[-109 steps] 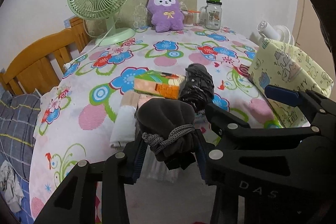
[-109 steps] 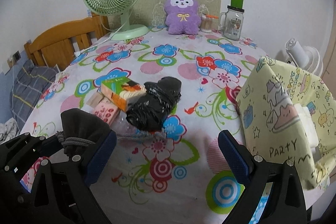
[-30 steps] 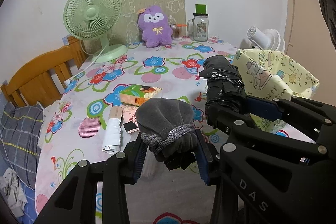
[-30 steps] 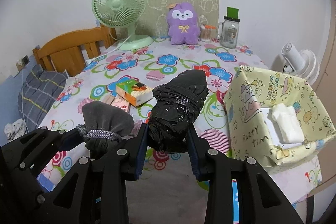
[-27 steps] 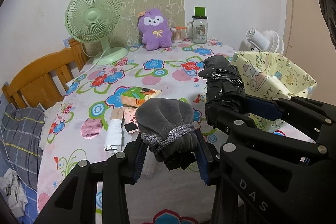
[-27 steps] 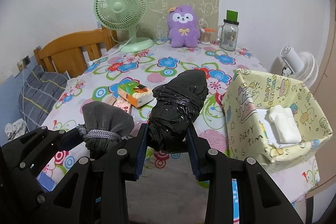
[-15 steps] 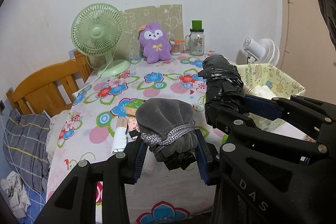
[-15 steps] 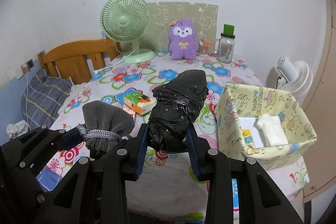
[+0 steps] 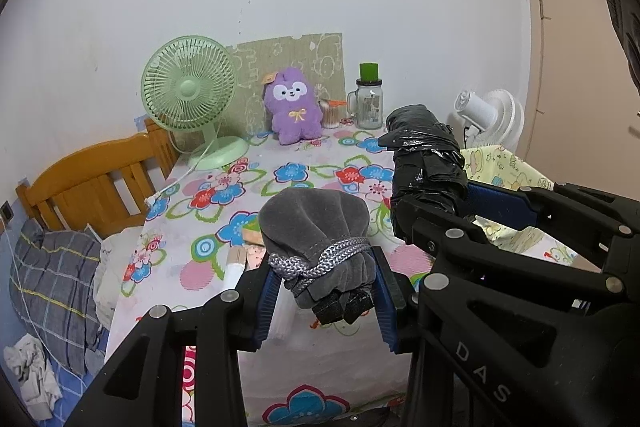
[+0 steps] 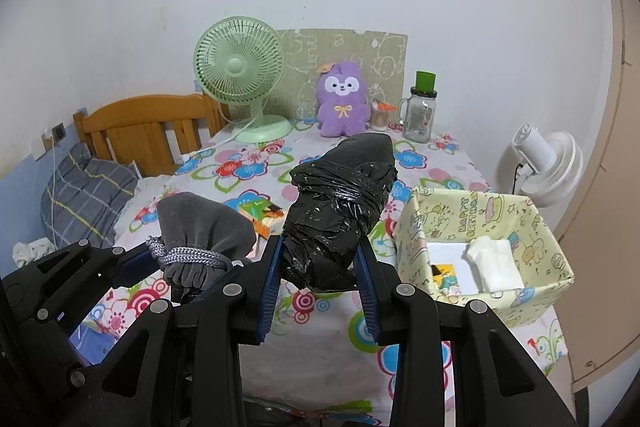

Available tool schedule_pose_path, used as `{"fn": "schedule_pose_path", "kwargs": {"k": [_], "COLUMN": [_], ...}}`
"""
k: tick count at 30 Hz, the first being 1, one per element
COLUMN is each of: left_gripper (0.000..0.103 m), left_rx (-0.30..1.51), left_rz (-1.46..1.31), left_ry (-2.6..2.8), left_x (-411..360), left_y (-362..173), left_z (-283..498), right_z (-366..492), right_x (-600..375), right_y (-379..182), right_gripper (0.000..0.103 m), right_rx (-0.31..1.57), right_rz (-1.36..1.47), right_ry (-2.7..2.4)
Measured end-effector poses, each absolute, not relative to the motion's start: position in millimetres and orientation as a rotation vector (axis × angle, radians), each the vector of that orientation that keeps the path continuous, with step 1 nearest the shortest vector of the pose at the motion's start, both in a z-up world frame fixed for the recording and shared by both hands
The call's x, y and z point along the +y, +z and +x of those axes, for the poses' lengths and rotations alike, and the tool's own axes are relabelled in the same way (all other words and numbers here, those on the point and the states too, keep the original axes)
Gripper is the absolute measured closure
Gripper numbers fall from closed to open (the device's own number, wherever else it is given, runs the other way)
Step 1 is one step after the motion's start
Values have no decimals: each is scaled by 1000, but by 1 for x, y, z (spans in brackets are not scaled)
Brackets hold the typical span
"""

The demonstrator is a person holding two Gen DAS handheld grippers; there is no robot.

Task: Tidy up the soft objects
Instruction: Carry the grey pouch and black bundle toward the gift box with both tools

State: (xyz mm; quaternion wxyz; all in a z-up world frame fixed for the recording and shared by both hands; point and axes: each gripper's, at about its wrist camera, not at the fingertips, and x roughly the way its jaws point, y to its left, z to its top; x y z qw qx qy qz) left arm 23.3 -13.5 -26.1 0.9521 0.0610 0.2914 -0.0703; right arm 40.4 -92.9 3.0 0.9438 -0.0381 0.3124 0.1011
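change: both hand-held grippers have risen and drawn back from the bench's near edge, so both items are clear to carry | left hand-held gripper [image 9: 326, 297] clamps grey velvet drawstring pouch [image 9: 316, 227] | right hand-held gripper [image 10: 320, 281] clamps black plastic-wrapped bundle [image 10: 340, 207] | pose: side by side, angled down | yellow patterned box [image 10: 520, 227] at bench's right edge

This is a bedroom in a home. A wooden slatted bed headboard [image 10: 148, 129] with a grey plaid pillow [image 10: 86, 193] stands beside a table under a flowered cloth [image 10: 248, 163]. On that table stand a mint-green desk fan [image 10: 240, 75], a purple plush toy [image 10: 342, 101] and a glass mug jar with a green lid [image 10: 420, 111].
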Motion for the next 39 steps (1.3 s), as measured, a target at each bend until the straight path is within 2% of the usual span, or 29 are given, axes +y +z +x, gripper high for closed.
{"fn": "schedule_pose_path", "kwargs": {"k": [39], "left_gripper": [60], "left_rx": [573], "left_rz": [166], "left_ry": [-258], "left_x": [-108], "left_y": [-7], "left_z": [64], "right_z": [74], "right_x": [-200], "right_y": [22], "right_gripper": [65], "right_rx": [630], "right_rz": [-39], "right_ry": [90]}}
